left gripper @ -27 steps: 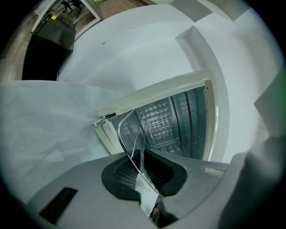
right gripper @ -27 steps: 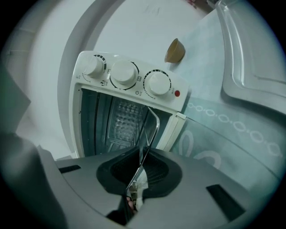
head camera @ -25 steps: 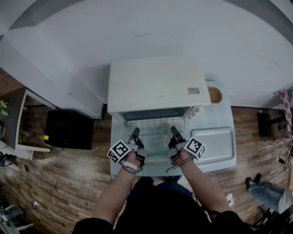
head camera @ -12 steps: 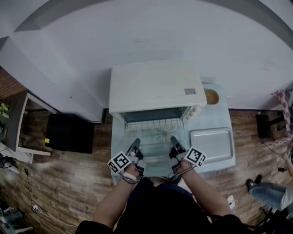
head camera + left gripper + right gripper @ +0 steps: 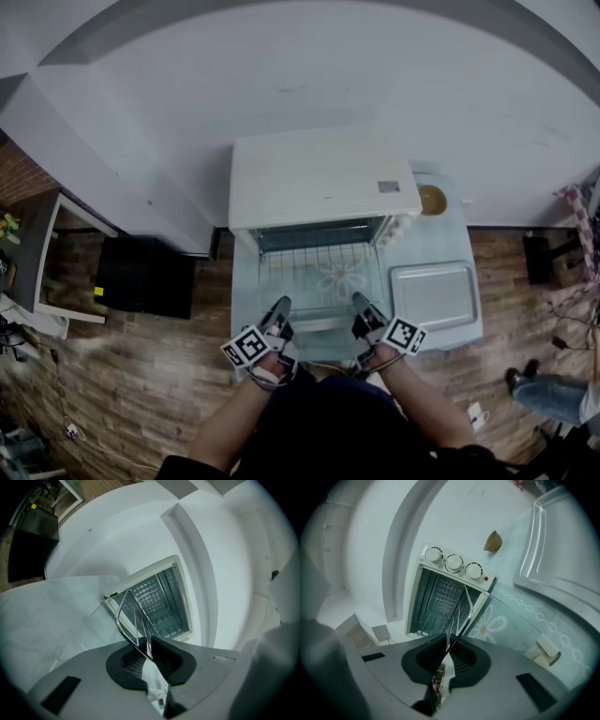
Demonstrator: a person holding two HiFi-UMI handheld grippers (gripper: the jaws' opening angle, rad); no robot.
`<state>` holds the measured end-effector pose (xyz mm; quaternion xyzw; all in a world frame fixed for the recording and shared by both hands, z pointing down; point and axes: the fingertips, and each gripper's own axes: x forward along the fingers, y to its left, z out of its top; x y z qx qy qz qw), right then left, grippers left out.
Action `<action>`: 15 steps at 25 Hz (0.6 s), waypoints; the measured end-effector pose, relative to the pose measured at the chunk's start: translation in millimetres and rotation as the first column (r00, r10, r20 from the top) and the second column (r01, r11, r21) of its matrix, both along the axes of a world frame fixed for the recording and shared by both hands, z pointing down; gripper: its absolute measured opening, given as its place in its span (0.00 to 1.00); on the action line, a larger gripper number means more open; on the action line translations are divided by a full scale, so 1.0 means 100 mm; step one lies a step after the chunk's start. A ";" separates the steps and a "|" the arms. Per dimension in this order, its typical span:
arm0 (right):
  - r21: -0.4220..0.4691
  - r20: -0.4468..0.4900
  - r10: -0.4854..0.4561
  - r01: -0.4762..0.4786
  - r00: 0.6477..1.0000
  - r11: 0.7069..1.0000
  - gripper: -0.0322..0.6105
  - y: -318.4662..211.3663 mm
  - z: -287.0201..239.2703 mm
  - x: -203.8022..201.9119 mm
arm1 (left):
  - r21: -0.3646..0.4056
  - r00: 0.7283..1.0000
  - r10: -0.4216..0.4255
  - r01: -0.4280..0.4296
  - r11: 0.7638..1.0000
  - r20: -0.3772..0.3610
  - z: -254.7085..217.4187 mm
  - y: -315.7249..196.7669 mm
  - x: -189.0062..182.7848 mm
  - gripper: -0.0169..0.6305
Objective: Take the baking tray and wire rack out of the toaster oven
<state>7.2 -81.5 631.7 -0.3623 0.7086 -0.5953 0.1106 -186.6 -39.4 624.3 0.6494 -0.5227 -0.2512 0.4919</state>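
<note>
The label (image 5: 388,187) on the toaster oven (image 5: 319,178) is too small to read — and the baking tray (image 5: 555,550) runs off the right gripper view's upper right edge.

left tongs (image 5: 280,306) | right tongs (image 5: 360,302) | grey shells, black pads (image 5: 125,663), black-white marker cubes (image 5: 246,347)

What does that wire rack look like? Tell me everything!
The wire rack is a thin, shiny metal grid with a rounded frame and straight bars. It lies above the open glass door, its far end at the oven mouth. The left gripper and right gripper are each shut on its front edge.
</note>
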 end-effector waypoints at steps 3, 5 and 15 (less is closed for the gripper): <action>0.258 0.049 -0.113 0.097 0.992 0.961 0.09 -0.03 -0.32 -0.12 | 0.009 1.000 0.017 -0.017 1.000 -0.011 -0.01 0.11 0.05 0.06; 0.297 0.058 -0.137 0.114 0.989 0.948 0.09 0.02 -0.38 -0.13 | 0.004 0.999 0.027 -0.027 1.000 -0.017 0.00 0.20 0.09 0.06; 0.228 -0.001 -0.154 0.150 0.988 0.962 0.09 0.44 -0.32 0.14 | 0.027 0.993 0.095 -0.094 0.995 -0.064 -0.10 0.63 0.40 0.06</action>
